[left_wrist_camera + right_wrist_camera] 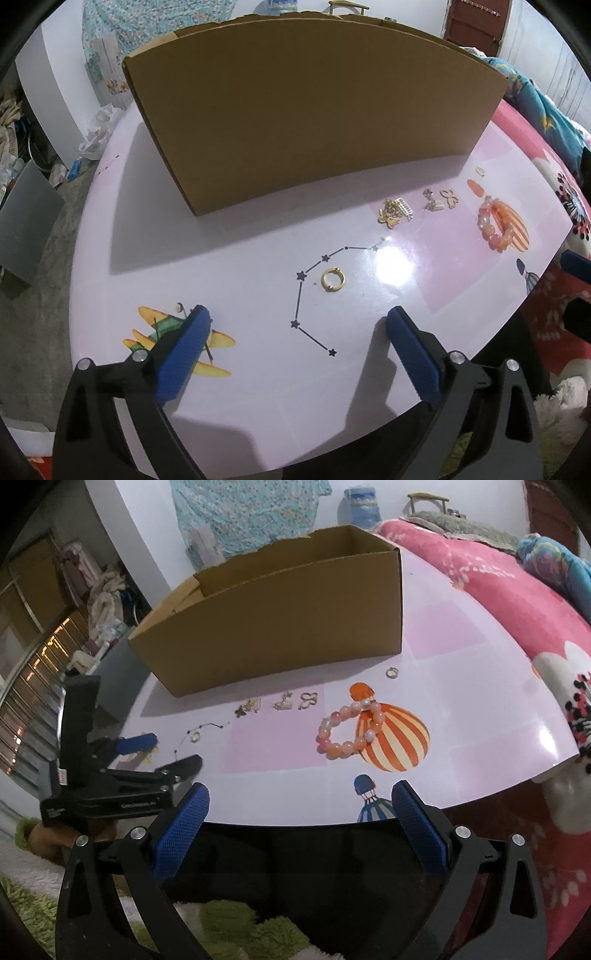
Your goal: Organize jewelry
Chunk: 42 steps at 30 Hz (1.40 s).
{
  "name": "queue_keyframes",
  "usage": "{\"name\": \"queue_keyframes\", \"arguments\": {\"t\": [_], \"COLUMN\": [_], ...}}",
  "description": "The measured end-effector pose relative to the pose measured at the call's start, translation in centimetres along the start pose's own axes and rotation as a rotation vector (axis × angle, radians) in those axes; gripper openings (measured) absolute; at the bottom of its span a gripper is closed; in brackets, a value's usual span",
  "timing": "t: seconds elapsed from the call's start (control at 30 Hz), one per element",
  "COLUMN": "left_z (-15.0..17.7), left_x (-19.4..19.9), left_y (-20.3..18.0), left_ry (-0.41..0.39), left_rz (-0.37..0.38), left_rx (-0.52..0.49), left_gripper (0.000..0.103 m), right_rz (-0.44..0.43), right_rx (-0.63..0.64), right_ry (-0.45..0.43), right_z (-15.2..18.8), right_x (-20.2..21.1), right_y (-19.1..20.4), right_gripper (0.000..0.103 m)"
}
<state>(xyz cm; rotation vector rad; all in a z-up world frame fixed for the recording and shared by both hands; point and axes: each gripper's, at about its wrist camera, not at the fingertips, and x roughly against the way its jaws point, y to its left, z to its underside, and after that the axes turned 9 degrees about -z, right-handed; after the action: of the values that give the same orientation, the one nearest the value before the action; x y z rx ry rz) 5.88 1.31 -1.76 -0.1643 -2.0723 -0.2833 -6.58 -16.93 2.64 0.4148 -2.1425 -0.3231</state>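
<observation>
A gold ring (pixel 333 279) (pixel 194 736) lies flat on the pale printed table (pixel 229 236), just ahead of my left gripper (pixel 298 314) (pixel 177 749), which stands open and empty above it. Farther right lie a gold butterfly cluster (pixel 393 214) (pixel 249 707), small charms (pixel 432 201) (pixel 284 703), looped earrings (pixel 448 197) (pixel 308 700), a tiny ring (pixel 480 170) (pixel 392 672) and a pink bead bracelet (pixel 484 221) (pixel 347 746). An open cardboard box (pixel 314 122) (pixel 273 627) stands behind them. My right gripper (pixel 301 788) hangs open at the table's near edge, nothing between its fingers.
Pink flowered bedding (pixel 498 590) borders the table on the right. A green shaggy rug (pixel 240 930) lies below the near edge. Clutter and a grey panel (pixel 26 229) sit on the floor to the left. The table's left half holds only a printed plane (pixel 177 339).
</observation>
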Motion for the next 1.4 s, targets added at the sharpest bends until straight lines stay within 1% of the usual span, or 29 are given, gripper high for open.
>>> {"name": "queue_keyframes", "arguments": {"t": [0.1,0.23,0.33,0.4,0.47,0.5,0.53,0.6,0.63,0.67,0.7,0.73,0.8,0.83,0.9,0.93,1.0,1.1,1.17,1.3,1.4], "left_z": [-0.1,-0.4,-0.5,-0.5,-0.6,-0.4,-0.4,-0.4,-0.2,-0.1,0.0,0.0,0.0,0.0,0.1,0.1,0.1,0.2,0.2,0.0,0.0], "left_x": [-0.1,-0.2,-0.3,-0.3,-0.3,-0.2,-0.2,-0.3,-0.2,-0.1,-0.1,-0.1,-0.1,-0.1,-0.1,-0.1,-0.1,0.0,0.1,0.0,0.0], "left_y": [0.2,0.2,0.3,0.3,0.3,0.3,0.3,0.4,0.3,0.3,0.3,0.3,0.3,0.3,0.3,0.3,0.3,0.4,0.4,0.2,0.2], "left_ry": [0.004,0.009,0.006,0.006,0.007,0.006,0.007,0.008,0.01,0.011,0.012,0.015,0.02,0.021,0.024,0.024,0.025,0.029,0.03,0.033,0.032], "left_rz": [-0.004,-0.01,-0.012,-0.013,-0.013,-0.013,-0.013,-0.013,-0.013,-0.013,-0.013,-0.013,-0.013,-0.013,-0.014,-0.014,-0.015,-0.015,-0.015,-0.016,-0.016], "left_rx": [0.011,0.016,0.018,0.02,0.019,0.019,0.019,0.017,0.018,0.017,0.016,0.015,0.013,0.011,0.009,0.009,0.006,0.004,0.004,0.004,0.004], "left_gripper": [0.097,0.098,0.098,0.098,0.098,0.098,0.098,0.098,0.098,0.098,0.098,0.098,0.098,0.098,0.098,0.098,0.099,0.099,0.099,0.099,0.099], "right_rz": [-0.003,0.015,0.057,0.058,0.049,0.041,0.042,0.033,0.027,0.031,0.033,0.039,0.053,0.058,0.073,0.073,0.078,0.084,0.081,0.068,0.082], "right_rx": [0.002,0.018,0.042,0.031,0.017,0.014,0.011,-0.006,-0.014,-0.021,-0.024,-0.025,-0.028,-0.028,-0.028,-0.027,-0.022,-0.019,-0.022,-0.033,-0.042], "right_ry": [-0.004,-0.014,-0.072,-0.102,-0.107,-0.103,-0.097,-0.066,-0.052,-0.031,-0.015,0.0,0.02,0.027,0.048,0.056,0.073,0.103,0.104,0.104,0.098], "right_z": [0.1,-0.2,-1.4,-2.8,-3.8,-4.2,-4.4,-4.9,-5.0,-5.2,-5.3,-5.3,-5.2,-5.2,-5.1,-5.1,-5.1,-4.9,-4.8,-4.7,-4.8], "right_x": [0.0,0.1,0.6,0.7,0.5,0.2,0.0,-0.9,-1.2,-1.7,-2.1,-2.5,-2.9,-3.1,-3.5,-3.7,-4.1,-4.6,-4.7,-4.5,-4.3], "right_y": [-0.1,-0.3,-1.1,-2.2,-2.9,-3.3,-3.4,-4.1,-4.3,-4.7,-4.9,-5.0,-5.3,-5.4,-5.6,-5.6,-5.7,-5.8,-5.9,-6.1,-6.7], "right_gripper": [0.095,0.095,0.095,0.095,0.093,0.086,0.082,0.067,0.062,0.052,0.046,0.043,0.035,0.033,0.025,0.024,0.016,0.011,0.008,0.008,0.008]}}
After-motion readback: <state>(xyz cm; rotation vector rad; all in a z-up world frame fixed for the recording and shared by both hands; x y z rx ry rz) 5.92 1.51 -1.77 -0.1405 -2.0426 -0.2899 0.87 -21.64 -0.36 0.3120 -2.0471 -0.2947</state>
